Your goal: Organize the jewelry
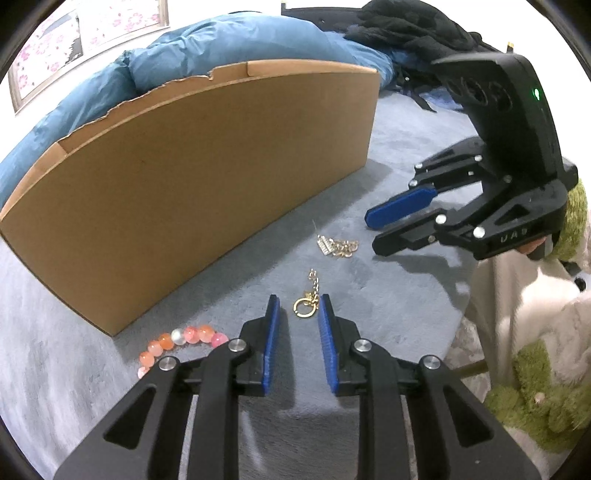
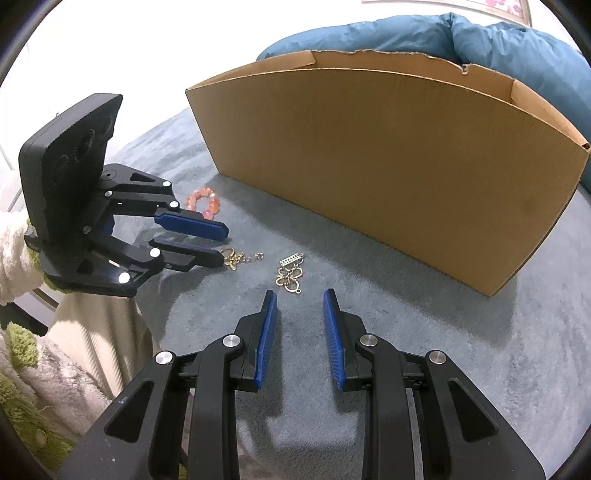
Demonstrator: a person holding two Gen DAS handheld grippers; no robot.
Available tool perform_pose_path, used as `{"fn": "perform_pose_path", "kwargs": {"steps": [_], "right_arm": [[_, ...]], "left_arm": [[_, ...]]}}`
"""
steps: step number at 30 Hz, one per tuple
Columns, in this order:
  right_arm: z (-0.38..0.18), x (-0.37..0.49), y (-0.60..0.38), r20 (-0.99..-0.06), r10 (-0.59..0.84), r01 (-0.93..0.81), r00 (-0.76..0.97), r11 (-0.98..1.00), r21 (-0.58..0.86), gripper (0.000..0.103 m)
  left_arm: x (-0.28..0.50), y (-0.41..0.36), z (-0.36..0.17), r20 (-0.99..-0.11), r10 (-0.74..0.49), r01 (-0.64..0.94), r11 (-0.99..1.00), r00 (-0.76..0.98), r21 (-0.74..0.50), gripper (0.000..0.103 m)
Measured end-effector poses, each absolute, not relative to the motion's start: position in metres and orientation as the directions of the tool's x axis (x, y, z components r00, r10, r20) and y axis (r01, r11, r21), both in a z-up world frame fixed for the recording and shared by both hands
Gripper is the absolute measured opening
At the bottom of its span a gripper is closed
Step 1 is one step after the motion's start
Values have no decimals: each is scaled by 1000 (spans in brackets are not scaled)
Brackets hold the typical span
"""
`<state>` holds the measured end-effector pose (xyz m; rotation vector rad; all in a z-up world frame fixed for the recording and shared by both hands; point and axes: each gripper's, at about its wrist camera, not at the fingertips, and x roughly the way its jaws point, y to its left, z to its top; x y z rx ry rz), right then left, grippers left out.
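A gold chain with a ring [image 1: 304, 306] lies on the grey plush cover between the fingertips of my left gripper [image 1: 299, 301]; the jaws stand apart and the pads do not press on it. A second gold chain with a silver clasp [image 2: 290, 275] lies just ahead of my right gripper [image 2: 300, 295], which is open with nothing between its fingers. A bracelet of pink and orange beads [image 1: 177, 341] rests left of the left gripper, near the box. In the right wrist view the left gripper [image 2: 223, 244] has the ring chain [image 2: 236, 258] at its lower fingertip.
A long open cardboard box [image 1: 207, 177] stands just behind the jewelry. Behind it lie a blue duvet [image 1: 229, 48] and black clothing [image 1: 406, 26]. A person's fleecy cream and green sleeve [image 1: 535, 332] is at the right. The grey cover [image 2: 424, 332] spreads in front.
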<state>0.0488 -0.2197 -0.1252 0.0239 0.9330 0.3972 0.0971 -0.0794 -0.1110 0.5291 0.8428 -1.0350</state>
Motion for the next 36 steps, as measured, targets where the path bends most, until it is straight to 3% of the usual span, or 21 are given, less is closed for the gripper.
{"fn": "perform_pose_path", "kwargs": {"steps": [11, 14, 29, 36], "right_arm": [[-126, 51, -222, -776, 339, -320, 532, 929, 186, 25], [-125, 50, -223, -776, 337, -320, 533, 929, 184, 25], [-123, 47, -220, -763, 330, -304, 556, 935, 183, 25], [-120, 57, -193, -738, 384, -376, 554, 907, 190, 25]], "left_arm": [[101, -89, -118, -822, -520, 919, 394, 231, 8, 20], [100, -85, -116, -822, -524, 921, 391, 224, 1, 12], [87, -75, -111, -835, -494, 925, 378, 241, 44, 12], [88, -70, -110, -835, -485, 917, 395, 258, 54, 12]]}}
